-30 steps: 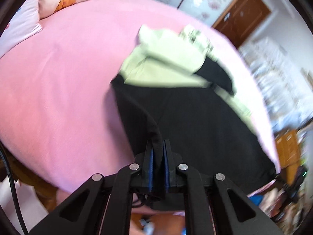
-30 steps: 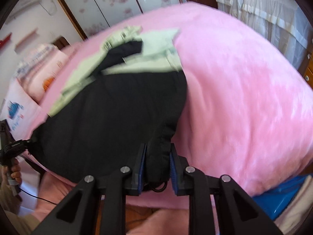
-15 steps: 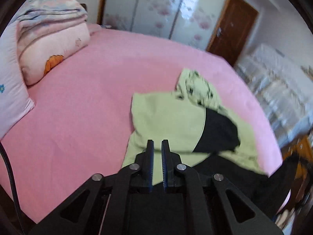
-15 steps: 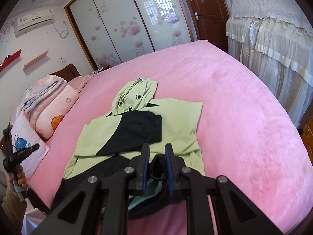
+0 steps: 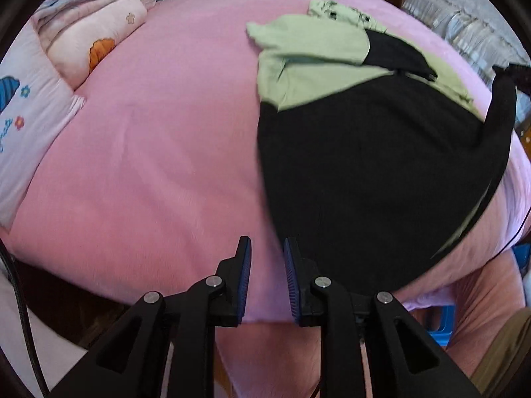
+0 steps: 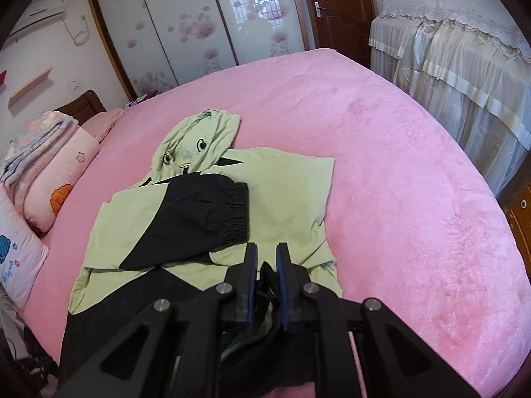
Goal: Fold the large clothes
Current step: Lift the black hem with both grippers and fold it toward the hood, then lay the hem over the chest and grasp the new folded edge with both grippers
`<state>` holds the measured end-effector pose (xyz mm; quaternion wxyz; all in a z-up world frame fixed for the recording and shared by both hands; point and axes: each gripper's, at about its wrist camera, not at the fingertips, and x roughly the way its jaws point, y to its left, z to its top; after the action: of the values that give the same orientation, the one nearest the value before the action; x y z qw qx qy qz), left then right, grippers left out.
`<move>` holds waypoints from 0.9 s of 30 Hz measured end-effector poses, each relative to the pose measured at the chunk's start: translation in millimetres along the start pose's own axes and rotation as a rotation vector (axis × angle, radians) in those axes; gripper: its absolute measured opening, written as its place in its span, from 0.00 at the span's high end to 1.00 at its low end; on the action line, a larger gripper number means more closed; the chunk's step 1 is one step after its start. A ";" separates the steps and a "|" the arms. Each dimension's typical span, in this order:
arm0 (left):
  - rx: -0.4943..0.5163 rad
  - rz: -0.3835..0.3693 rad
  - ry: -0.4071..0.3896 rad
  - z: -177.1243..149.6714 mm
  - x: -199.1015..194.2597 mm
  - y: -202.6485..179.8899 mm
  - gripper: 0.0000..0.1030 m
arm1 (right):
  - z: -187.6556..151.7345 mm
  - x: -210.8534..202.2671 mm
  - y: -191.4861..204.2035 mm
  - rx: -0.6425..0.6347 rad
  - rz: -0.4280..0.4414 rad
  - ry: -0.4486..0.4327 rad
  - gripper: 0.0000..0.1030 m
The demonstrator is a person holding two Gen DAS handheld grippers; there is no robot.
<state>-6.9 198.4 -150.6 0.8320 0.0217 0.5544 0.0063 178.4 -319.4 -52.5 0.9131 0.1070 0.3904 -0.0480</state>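
Green-and-black hooded jacket (image 6: 212,212) lay on pink bed (image 6: 381,152), black lower half toward near edge. Left gripper (image 5: 267,278) jaws parted, holding nothing. Right gripper (image 6: 266,280) clamped on black hem.

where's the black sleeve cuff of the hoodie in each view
Left wrist view: the black sleeve cuff is upper right, its gathered end pointing right, lying on the green hoodie.
Right wrist view: the cuff is centre, just above and left of the right hand-held gripper.
Shared landmark: the pink pillow with the orange flower, on the left in both views.
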 end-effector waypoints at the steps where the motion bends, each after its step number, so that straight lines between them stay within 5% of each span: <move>1: 0.000 0.003 0.005 -6.2 -0.1 1.1 0.82 | 1.1 0.5 -1.2 0.010 -0.002 0.003 0.90; 6: 0.054 -0.004 -0.019 -27.6 -11.5 -7.0 0.78 | 13.7 5.3 -1.2 0.041 -0.045 0.002 0.91; 12: 0.222 0.169 -0.130 -38.5 -8.9 -36.2 0.75 | 36.5 17.5 -1.7 0.099 -0.053 0.012 0.96; 16: 0.316 0.219 -0.254 -32.1 -4.1 -54.4 0.75 | 45.5 22.7 -8.3 0.131 -0.067 0.018 0.99; 23: 0.290 0.120 -0.343 -11.5 4.1 -65.3 0.75 | 35.1 37.6 -13.3 0.098 -0.121 0.046 0.99; 27: 0.147 -0.012 -0.370 34.0 -1.4 -51.5 0.93 | 33.6 49.2 -23.8 0.128 -0.134 0.067 0.99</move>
<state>23.2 145.9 -138.5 0.9158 0.0801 0.3912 -0.0433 232.0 -350.6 -69.3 0.8856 0.1402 0.4231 -0.1303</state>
